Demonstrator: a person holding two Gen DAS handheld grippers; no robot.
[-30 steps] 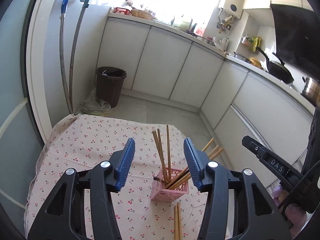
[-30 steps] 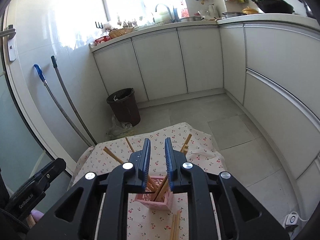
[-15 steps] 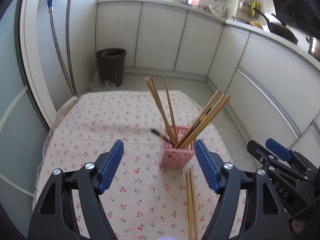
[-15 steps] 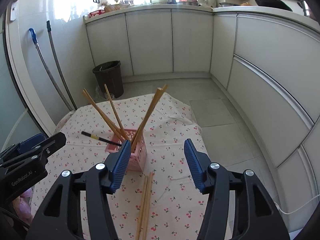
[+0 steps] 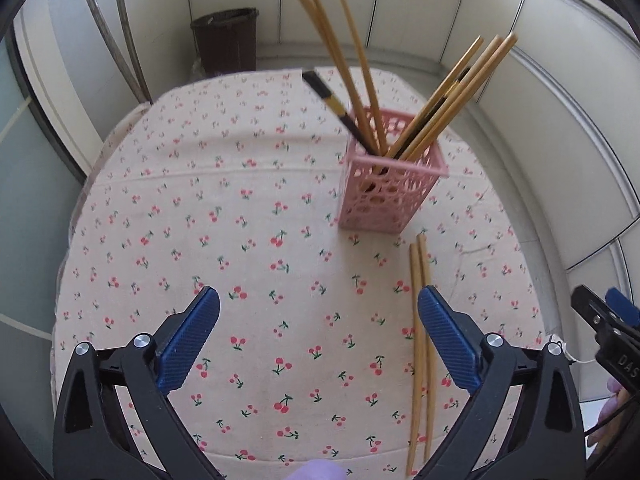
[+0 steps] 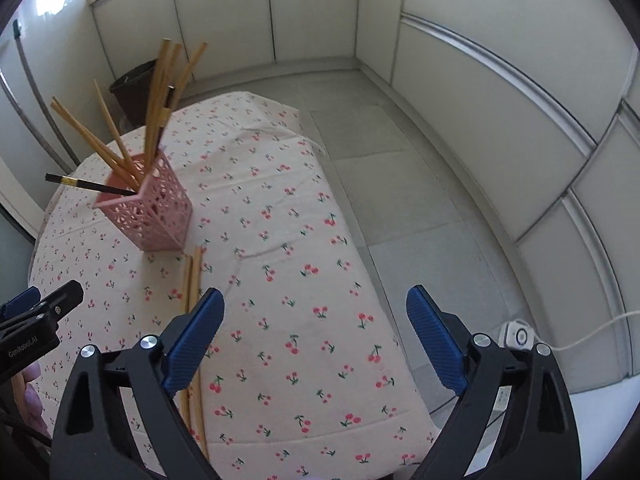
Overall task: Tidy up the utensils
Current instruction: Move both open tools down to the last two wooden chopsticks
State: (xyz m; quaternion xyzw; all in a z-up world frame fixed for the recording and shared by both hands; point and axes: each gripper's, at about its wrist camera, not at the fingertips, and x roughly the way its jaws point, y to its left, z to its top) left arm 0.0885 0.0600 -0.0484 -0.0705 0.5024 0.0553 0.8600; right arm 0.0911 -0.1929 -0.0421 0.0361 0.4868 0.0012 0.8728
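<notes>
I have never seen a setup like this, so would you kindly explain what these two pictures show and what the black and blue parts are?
A person holds a two-fingered tool in each hand, and each carries a camera looking along its fingers. One picture comes from the left tool, the other from the right tool. Both have just been opening, stand open and hold nothing. Below is a table under a cherry-print cloth. On it stands a pink basket holding chopsticks, and a loose pair of chopsticks lies flat beside it.

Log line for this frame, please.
left gripper: jaws just opened, empty | right gripper: same | loose chopsticks on tablecloth | pink holder upright
</notes>
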